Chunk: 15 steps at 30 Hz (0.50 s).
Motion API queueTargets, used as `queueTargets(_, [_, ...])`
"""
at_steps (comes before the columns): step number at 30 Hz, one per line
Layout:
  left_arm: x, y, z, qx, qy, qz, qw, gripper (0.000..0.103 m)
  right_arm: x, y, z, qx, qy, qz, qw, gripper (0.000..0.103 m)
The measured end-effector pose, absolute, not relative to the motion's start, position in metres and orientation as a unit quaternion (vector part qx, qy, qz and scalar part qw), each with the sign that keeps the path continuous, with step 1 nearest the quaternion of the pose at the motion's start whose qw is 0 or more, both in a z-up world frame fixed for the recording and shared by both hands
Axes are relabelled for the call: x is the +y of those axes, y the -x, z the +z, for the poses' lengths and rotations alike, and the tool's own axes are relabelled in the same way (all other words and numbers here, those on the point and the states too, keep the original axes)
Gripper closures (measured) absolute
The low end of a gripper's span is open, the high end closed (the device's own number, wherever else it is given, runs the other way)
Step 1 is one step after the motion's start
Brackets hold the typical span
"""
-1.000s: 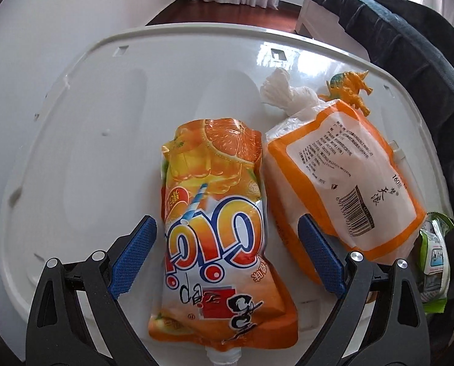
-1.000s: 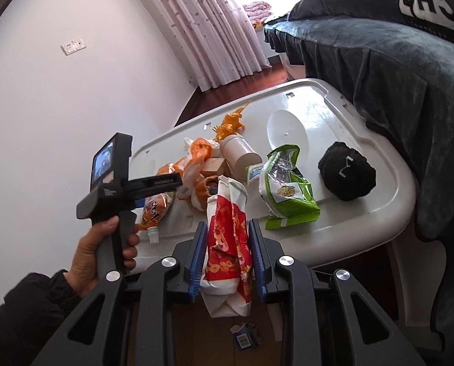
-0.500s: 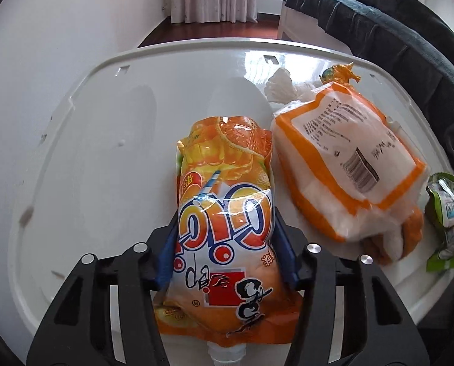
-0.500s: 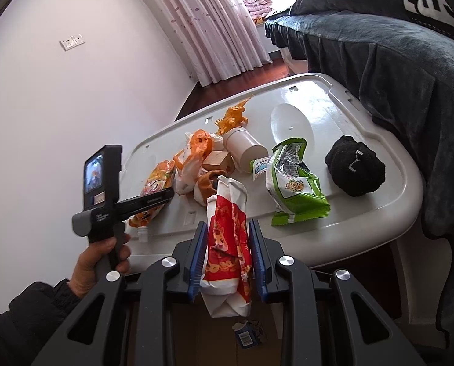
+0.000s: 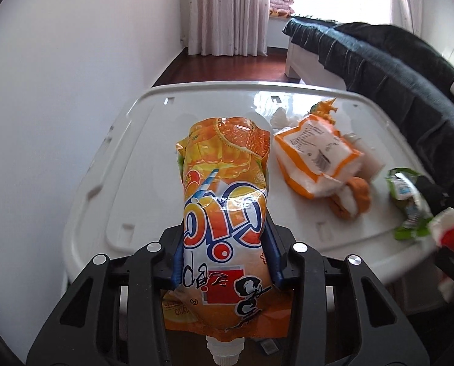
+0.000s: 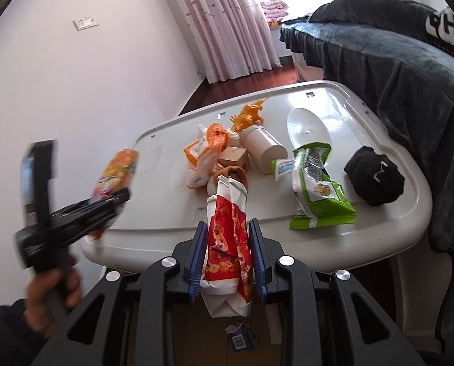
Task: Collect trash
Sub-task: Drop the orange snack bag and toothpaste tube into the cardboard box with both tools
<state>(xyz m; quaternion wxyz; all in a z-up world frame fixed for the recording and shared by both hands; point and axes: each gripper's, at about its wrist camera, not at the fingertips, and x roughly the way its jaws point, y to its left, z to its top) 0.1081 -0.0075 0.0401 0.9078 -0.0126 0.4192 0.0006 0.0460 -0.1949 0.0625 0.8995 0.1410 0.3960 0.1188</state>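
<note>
While the left claw (image 5: 225, 254) is clamped on the orange juice pouch (image 5: 223, 213), both blue pads press the pouch's sides just below its middle, and the pouch stands out forward from the claw with its white spout toward the camera, lifted clear of the white bench (image 5: 141, 183). Seen from the right wrist view, this claw is held out level by the person's left hand (image 6: 54, 286), which grips the handle from below off the bench's near left corner; the view of it is blurred. The pouch (image 6: 115, 180) hangs above that corner.

Over the near edge of the bench, the right claw (image 6: 228, 260) is closed narrow on a red and white wrapper (image 6: 228, 244), which stands roughly upright between the pads, its top reaching over the bench edge and its bottom hanging below the claw.

On the bench, an orange and white bag (image 6: 204, 152) lies near the middle, touching a small cardboard box (image 6: 234, 158). A white cup (image 6: 262, 146) lies on its side just beside the box, with an orange toy dinosaur (image 6: 248, 114) behind it toward the far edge. A green snack bag (image 6: 317, 186) lies toward the near right edge, and a black ball of cloth (image 6: 375, 180) sits beside it near the right edge. A dark blanket (image 6: 410, 70) hangs beside the bench's right side.
</note>
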Motion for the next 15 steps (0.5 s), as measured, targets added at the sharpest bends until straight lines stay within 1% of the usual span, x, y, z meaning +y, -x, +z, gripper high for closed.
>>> queueTargets(4, [-0.002,-0.058,0.045,0.433,0.035,-0.010,0.901,0.063,-0.183,-0.034,0.064,0.389,-0.114,0.130,0.905,0.075])
queueTargets(9, [0.000,-0.001,0.035,0.454,0.045,-0.011,0.890,0.063,-0.168,-0.003,0.062,0.379,-0.073,0.138,0.912,0.075])
queueTargets(15, [-0.004,0.045,0.007,0.470,0.031,-0.015,0.882,0.062,-0.162,0.038,0.036,0.417,-0.081,0.135,0.895,0.075])
